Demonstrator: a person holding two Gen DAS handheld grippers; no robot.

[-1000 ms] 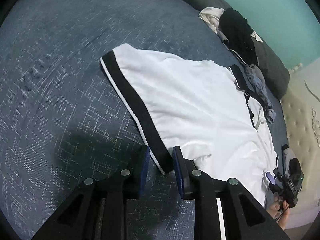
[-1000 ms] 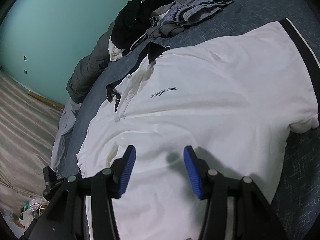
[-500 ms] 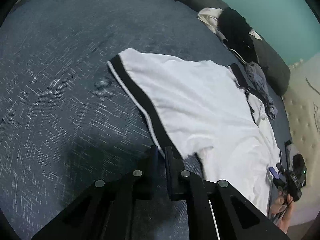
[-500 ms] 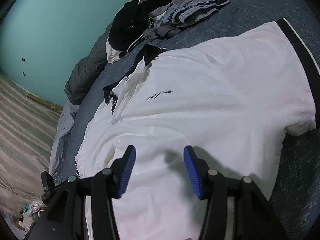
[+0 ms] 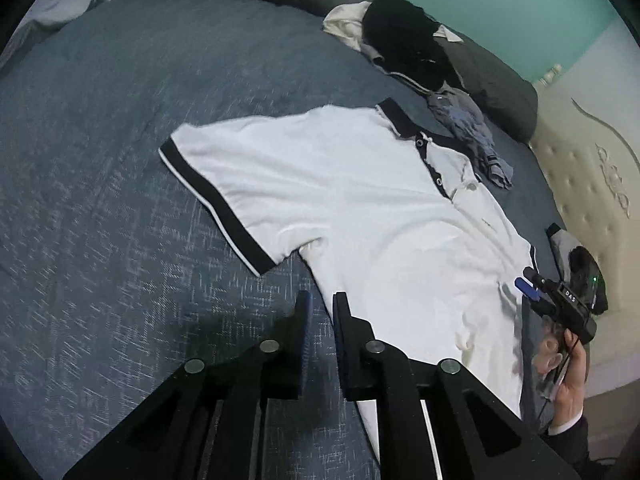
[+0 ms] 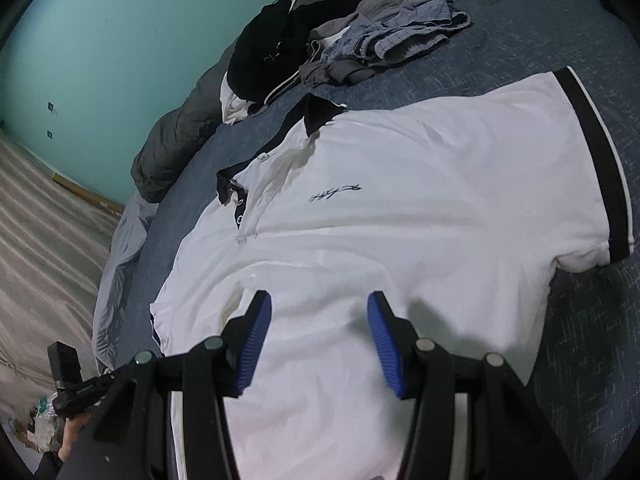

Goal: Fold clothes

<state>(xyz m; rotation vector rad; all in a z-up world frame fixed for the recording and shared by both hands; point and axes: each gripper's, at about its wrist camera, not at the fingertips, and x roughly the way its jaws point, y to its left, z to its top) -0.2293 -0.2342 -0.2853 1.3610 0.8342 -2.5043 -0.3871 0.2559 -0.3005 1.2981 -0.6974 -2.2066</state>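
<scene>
Sleeve (image 5: 218,204): the black-banded short sleeve lay flat on the blue bedspread (image 5: 100,160), spread out from the white polo shirt (image 5: 360,208), its cuff edged with a thin white line.
Left gripper (image 5: 320,300): its fingers stood nearly together with a narrow gap showing the bedspread; they held nothing and hung just beside the white polo shirt's side seam, below the sleeve's armpit.
White polo shirt: it lay face up and spread open on the bedspread, the black collar (image 5: 396,118) toward the pile of clothes, a small dark script logo (image 6: 334,193) on the chest.
Pile of clothes (image 6: 360,48): a black garment (image 5: 404,52) and a crumpled blue checked one (image 5: 468,128) lay just beyond the white polo shirt's collar, against a grey rolled duvet (image 5: 500,92).
Right gripper (image 6: 318,338): its blue-padded fingers were spread wide apart and empty, poised over the lower front of the white polo shirt; whether they touched the cloth could not be told.
Hand (image 5: 568,384): it held the right gripper's handle past the white polo shirt's far edge.
</scene>
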